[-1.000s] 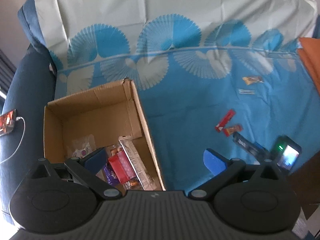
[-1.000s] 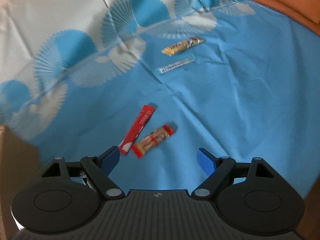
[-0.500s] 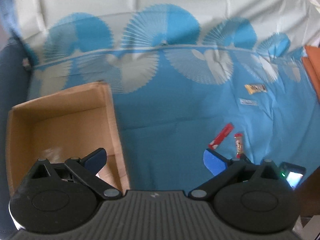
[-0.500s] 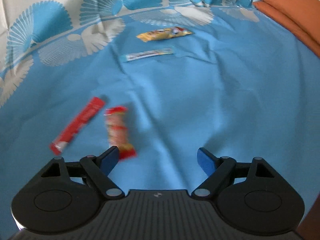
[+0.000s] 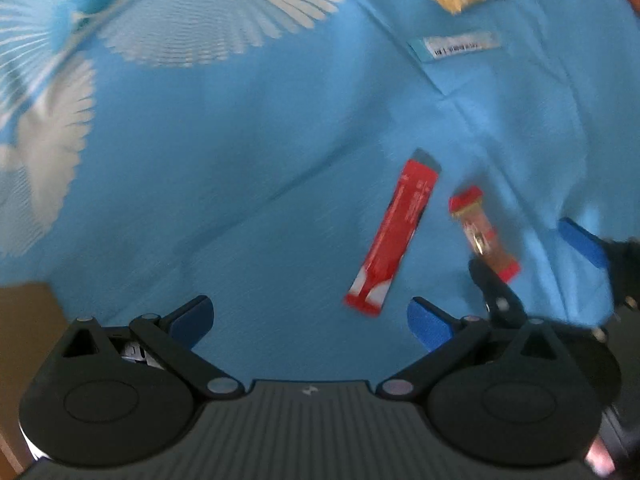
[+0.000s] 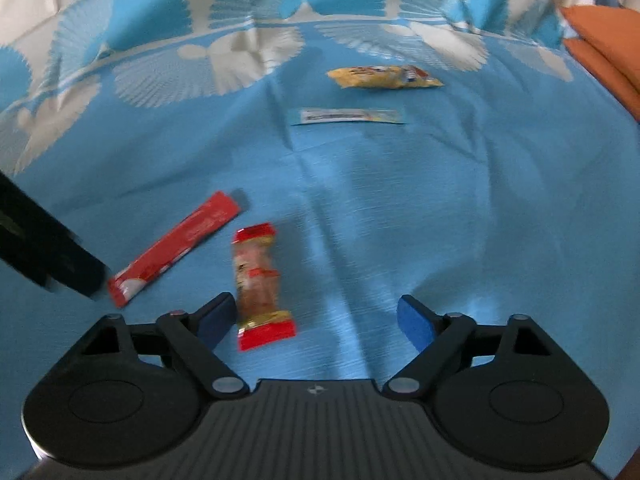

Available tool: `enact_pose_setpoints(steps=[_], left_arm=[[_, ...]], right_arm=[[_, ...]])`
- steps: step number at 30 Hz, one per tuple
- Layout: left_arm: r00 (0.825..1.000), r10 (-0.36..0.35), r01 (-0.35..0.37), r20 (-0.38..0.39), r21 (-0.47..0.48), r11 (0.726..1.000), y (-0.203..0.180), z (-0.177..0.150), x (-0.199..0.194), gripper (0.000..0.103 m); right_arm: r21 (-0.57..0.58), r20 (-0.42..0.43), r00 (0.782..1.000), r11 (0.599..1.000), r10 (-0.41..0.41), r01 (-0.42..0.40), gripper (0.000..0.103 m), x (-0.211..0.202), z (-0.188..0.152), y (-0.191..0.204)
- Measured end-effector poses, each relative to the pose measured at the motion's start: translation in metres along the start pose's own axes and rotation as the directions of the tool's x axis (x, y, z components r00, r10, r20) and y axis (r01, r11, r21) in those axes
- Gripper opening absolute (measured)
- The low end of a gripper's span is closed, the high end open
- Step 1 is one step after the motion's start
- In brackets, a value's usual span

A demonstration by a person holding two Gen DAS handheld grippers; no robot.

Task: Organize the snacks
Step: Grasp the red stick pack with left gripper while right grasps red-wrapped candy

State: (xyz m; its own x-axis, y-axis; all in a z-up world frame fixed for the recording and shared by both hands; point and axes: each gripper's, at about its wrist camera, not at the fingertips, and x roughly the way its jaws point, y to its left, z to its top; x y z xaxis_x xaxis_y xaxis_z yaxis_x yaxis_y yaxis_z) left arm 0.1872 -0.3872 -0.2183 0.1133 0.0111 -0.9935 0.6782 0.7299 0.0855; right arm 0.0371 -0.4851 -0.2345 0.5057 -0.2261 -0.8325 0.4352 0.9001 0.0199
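- Your left gripper [image 5: 310, 316] has dropped from over the cardboard box to the long red sachet [image 5: 394, 236], jaws released and empty.
- Your right gripper [image 6: 316, 318] has just widened; the short red-ended transparent wrapper [image 6: 258, 286] lies between its jaws, ungrasped on the blue cloth [image 6: 440, 220].

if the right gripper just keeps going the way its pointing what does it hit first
Probably the blue patterned cloth; the short red-ended snack wrapper lies just inside the open right gripper's left finger. Depth is unclear.
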Motion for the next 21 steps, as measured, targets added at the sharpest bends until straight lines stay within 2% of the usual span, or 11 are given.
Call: enact_pose_setpoints(steps=[4,8,14,16,17,18,19,20,21], left_arm=[[0.999,-0.021,0.023,-0.040,0.053,0.998,-0.010,0.013,0.035,0.103],[0.999,-0.052,0.053,-0.015,0.068,0.996,-0.004,0.012,0.037,0.103],[0.999,-0.025,0.029,-0.048,0.077,0.997,-0.010,0.021,0.039,0.103],[0.999,-0.028,0.031,-0.034,0.082,0.996,-0.015,0.026,0.038,0.101],[0.999,-0.042,0.044,-0.033,0.072,0.996,-0.016,0.026,0.035,0.096],[0.998,-0.058,0.059,-0.025,0.061,0.996,-0.015,0.025,0.031,0.086],[0.998,-0.064,0.064,-0.009,0.062,0.996,-0.015,0.027,0.027,0.079],[0.998,-0.070,0.070,0.006,0.067,0.995,-0.015,0.029,0.020,0.059],[0.996,-0.083,0.081,0.023,0.070,0.994,-0.014,0.030,0.015,0.032]], right_arm=[[-0.021,0.011,1.000,1.000,0.001,-0.001,0.097,0.003,-0.004,-0.002],[-0.039,0.023,1.000,0.999,-0.004,0.005,0.101,0.008,-0.004,0.000],[-0.073,0.066,0.998,0.997,-0.006,0.011,0.100,0.011,-0.006,0.006],[-0.083,0.076,0.997,0.997,0.015,-0.009,0.089,0.008,-0.007,0.006],[-0.092,0.085,0.996,0.996,0.027,-0.019,0.083,0.006,-0.007,0.006],[-0.100,0.099,0.994,0.995,0.038,-0.028,0.067,0.003,-0.007,0.007],[-0.105,0.109,0.993,0.994,0.050,-0.038,0.044,0.000,-0.007,0.007],[-0.106,0.119,0.991,0.993,0.057,-0.044,0.033,-0.002,-0.008,0.007],[-0.098,0.120,0.991,0.994,0.056,-0.044,0.027,-0.003,-0.007,0.007]])
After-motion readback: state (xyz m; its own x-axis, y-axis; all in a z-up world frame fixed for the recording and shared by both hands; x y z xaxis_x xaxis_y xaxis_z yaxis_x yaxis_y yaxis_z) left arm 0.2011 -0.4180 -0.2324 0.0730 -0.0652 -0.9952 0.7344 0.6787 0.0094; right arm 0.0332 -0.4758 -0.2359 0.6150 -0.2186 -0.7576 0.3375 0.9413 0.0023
